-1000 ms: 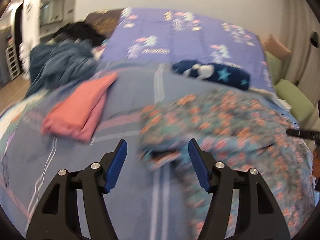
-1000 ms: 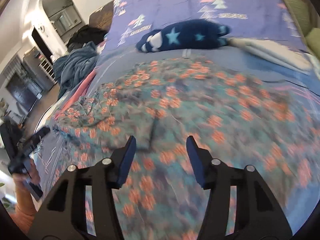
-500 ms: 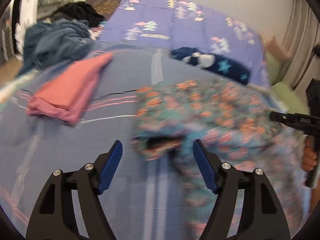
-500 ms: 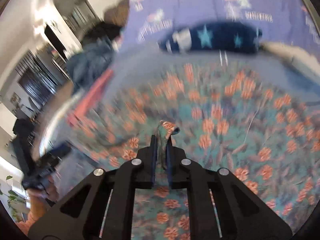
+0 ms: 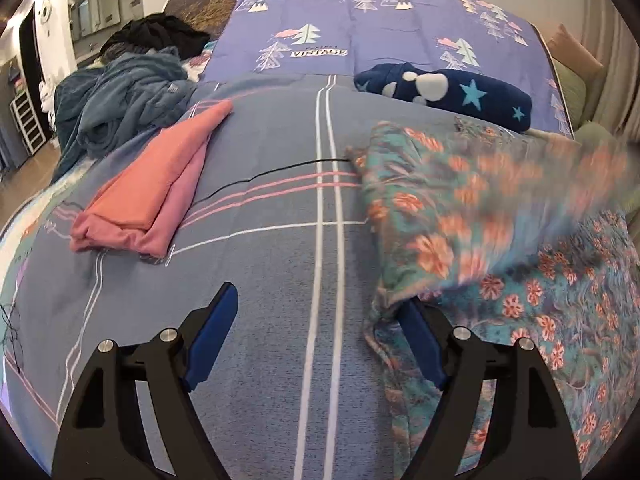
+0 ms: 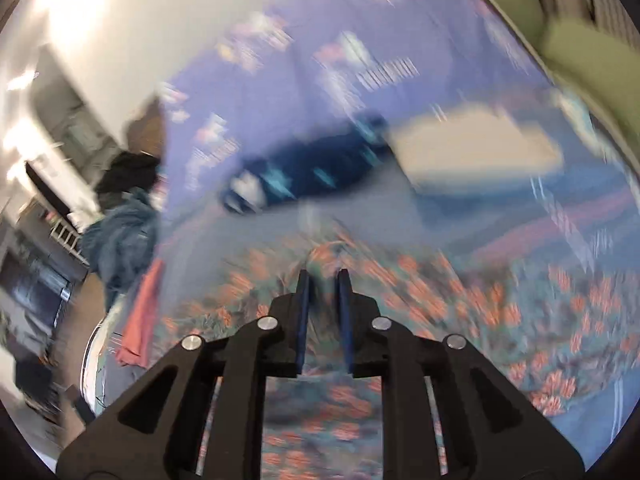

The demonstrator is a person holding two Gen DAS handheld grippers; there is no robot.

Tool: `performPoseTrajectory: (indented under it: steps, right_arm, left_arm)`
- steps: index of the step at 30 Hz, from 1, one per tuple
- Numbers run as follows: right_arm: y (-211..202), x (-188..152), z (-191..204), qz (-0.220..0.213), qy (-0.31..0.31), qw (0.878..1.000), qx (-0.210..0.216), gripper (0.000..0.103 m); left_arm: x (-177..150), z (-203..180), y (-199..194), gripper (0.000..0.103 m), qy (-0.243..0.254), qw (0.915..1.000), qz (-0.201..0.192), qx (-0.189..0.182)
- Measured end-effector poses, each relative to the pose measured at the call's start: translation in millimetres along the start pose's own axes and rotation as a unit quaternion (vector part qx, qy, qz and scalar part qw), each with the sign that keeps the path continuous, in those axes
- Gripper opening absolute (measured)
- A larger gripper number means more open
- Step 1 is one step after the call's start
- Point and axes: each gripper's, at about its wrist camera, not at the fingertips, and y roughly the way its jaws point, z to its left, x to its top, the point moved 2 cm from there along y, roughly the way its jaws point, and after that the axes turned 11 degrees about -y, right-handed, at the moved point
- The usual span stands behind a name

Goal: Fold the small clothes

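Note:
A teal floral garment with orange flowers lies on the right side of the bed; part of it is lifted and blurred toward the right. My left gripper is open and empty over the grey striped blanket, its right finger touching the garment's near edge. My right gripper is shut on a fold of the floral garment and holds it raised above the bed; that view is heavily blurred.
A folded pink garment lies left of centre. A crumpled blue blanket and dark clothes are at the far left. A navy star-print item sits near the purple sheet. Green pillows are at the right.
My right gripper closed on the floral garment and has lifted it, swinging up and to the right. My left gripper stayed open and shifted left off the garment.

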Motion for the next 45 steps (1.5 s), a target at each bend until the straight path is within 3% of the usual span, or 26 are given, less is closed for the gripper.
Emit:
performPoseTrajectory:
  steps: [4,8,11,12,15,17,19,20,22,23,24,25,27,30,32,34,37,39,41,45]
  right_arm:
    - [28,-34,-45,0.064,0.065,0.996,-0.004,0.021]
    - [26,-56,-58,0.083,0.038,0.996,-0.005,0.035]
    - [22,-70,-54,0.084,0.003,0.996,0.019,0.047]
    - [21,-72,-50,0.084,-0.019,0.996,0.034,0.056]
    - [18,-75,-31,0.065,-0.115,0.991,0.016,0.063]
    - [23,-79,-14,0.054,-0.2,0.978,-0.009,0.069]
    - [36,-91,5,0.066,-0.294,0.953,-0.018,0.072]
    - [44,-94,11,0.077,-0.319,0.944,-0.012,0.072]
    - [52,-95,17,0.079,-0.335,0.939,-0.004,0.069]
    - [53,-92,19,0.077,-0.332,0.94,0.003,0.06]
    - [53,-87,20,0.077,-0.323,0.943,0.011,0.023]
    - [54,-79,19,0.084,-0.296,0.951,0.028,0.004]
    - [49,-60,12,0.088,-0.218,0.969,0.08,0.004]
    - [42,-32,-1,0.081,-0.117,0.979,0.149,0.004]
    - [48,-19,-22,0.109,0.005,0.973,0.205,0.004]
    - [62,-16,-35,0.138,0.076,0.958,0.24,0.004]
    - [66,-22,-47,0.147,0.098,0.956,0.236,0.005]
    - [61,-29,-56,0.147,0.115,0.947,0.261,0.005]
    - [52,-31,-62,0.134,0.127,0.942,0.28,0.005]
    - [12,-34,-74,0.095,0.122,0.943,0.294,0.004]
  left_arm:
    - [-1,1,-2,0.08,0.002,1.0,-0.004,0.006]
    - [-2,-1,-6,0.08,0.011,0.9998,-0.012,0.012]
    - [-2,-2,-6,0.08,0.013,0.9998,-0.012,0.013]
    - [-2,-2,-5,0.08,0.013,0.9998,-0.01,0.014]
    - [-1,-2,-4,0.08,0.013,0.9997,-0.007,0.018]
    - [0,-3,-5,0.08,0.014,0.9996,-0.009,0.022]
    - [0,-5,-9,0.08,0.018,0.9993,-0.016,0.027]
    - [0,-7,-13,0.08,0.022,0.9992,-0.019,0.029]
    - [0,-13,-22,0.08,0.03,0.9989,-0.026,0.023]
    - [1,-17,-29,0.08,0.033,0.9987,-0.033,0.018]
    - [3,-24,-40,0.08,0.038,0.9981,-0.048,0.008]
    - [5,-31,-50,0.08,0.044,0.9971,-0.062,-0.002]
    - [11,-46,-67,0.08,0.057,0.9941,-0.085,-0.037]
    - [19,-70,-74,0.08,0.074,0.9897,-0.089,-0.084]
    - [22,-92,-65,0.08,0.091,0.9878,-0.087,-0.092]
    - [20,-107,-54,0.08,0.109,0.9867,-0.081,-0.09]
    - [13,-124,-34,0.08,0.126,0.9867,-0.055,-0.086]
    - [6,-129,-23,0.08,0.135,0.9866,-0.043,-0.081]
    - [0,-130,-16,0.08,0.144,0.9864,-0.036,-0.07]
    - [-5,-116,-14,0.08,0.143,0.9877,-0.033,-0.053]
